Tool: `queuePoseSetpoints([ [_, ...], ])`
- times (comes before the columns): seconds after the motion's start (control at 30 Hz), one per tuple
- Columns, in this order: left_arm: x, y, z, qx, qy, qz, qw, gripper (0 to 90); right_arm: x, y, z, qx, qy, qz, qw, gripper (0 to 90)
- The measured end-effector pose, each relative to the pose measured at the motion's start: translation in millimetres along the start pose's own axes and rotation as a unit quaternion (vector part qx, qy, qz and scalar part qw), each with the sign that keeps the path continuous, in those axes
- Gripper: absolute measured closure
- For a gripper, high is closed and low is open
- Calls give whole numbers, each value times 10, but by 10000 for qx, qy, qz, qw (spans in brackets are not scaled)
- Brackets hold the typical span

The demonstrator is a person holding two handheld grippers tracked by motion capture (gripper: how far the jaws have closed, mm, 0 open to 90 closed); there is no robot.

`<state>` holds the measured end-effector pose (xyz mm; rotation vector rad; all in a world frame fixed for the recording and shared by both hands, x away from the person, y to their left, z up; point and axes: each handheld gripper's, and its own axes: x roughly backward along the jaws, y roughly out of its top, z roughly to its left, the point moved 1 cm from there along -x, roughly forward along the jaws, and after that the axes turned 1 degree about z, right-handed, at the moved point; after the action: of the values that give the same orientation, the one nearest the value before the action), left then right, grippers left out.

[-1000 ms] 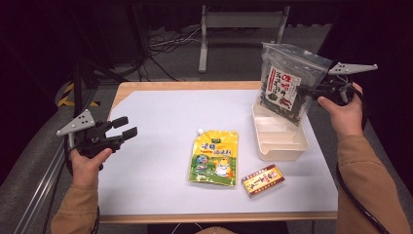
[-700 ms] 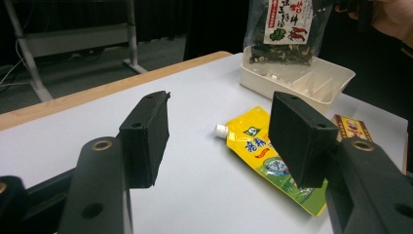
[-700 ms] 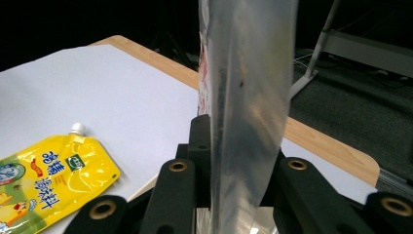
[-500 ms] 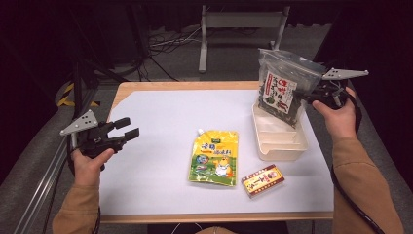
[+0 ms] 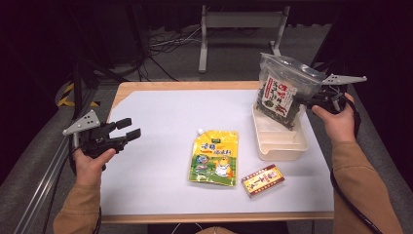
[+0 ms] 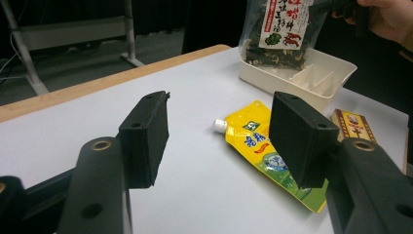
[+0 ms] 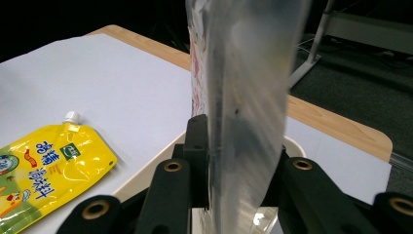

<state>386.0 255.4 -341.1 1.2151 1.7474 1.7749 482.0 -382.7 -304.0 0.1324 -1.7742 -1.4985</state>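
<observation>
A clear bag of dark dried seaweed (image 5: 280, 95) with a red-and-white label hangs upright over the far end of the cream divided tray (image 5: 282, 146). My right gripper (image 5: 301, 100) is shut on the bag's right edge, and its jaws have eased open slightly with the bag still pinched between them. In the right gripper view the bag (image 7: 243, 97) stands edge-on between the two black jaws of that gripper (image 7: 238, 146). In the left gripper view the bag's (image 6: 280, 29) bottom edge reaches down into the tray (image 6: 336, 73). My left gripper (image 5: 127, 129) is open and holds nothing, at the table's left side.
A yellow spouted pouch (image 5: 214, 158) lies flat in the middle of the white table. A small red-and-yellow box (image 5: 263, 180) lies near the front edge, just in front of the tray. Bare wood edges the table at the back, with dark floor and cables beyond.
My right gripper has come down with the seaweed bag, bringing its bottom lower over the tray. The left gripper has stayed where it was.
</observation>
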Motion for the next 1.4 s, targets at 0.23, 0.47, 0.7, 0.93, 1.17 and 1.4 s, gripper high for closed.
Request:
queuePoseSetpoints([
  [0.23,-33,-7,-1,-12,-13,60,10000,408,25,-95,-40,-182,-23,-21,9998,734],
  [0.47,-88,-12,-11,11,-33,144,9999,401,23,-122,-33,-321,-103,11,9994,654],
  [0.7,-141,-9,-3,16,-77,192,9998,382,72,-114,-17,-583,-148,-220,9979,467],
  [0.93,-215,-3,-11,10,-133,282,9995,364,200,-115,26,-600,-158,-358,9974,406],
  [1.17,-277,-11,-20,-5,-158,376,9992,350,355,-115,110,-556,-324,-358,9973,379],
  [1.4,-326,2,-53,-22,-195,454,9988,346,491,-126,224,-429,-438,-245,9978,373],
])
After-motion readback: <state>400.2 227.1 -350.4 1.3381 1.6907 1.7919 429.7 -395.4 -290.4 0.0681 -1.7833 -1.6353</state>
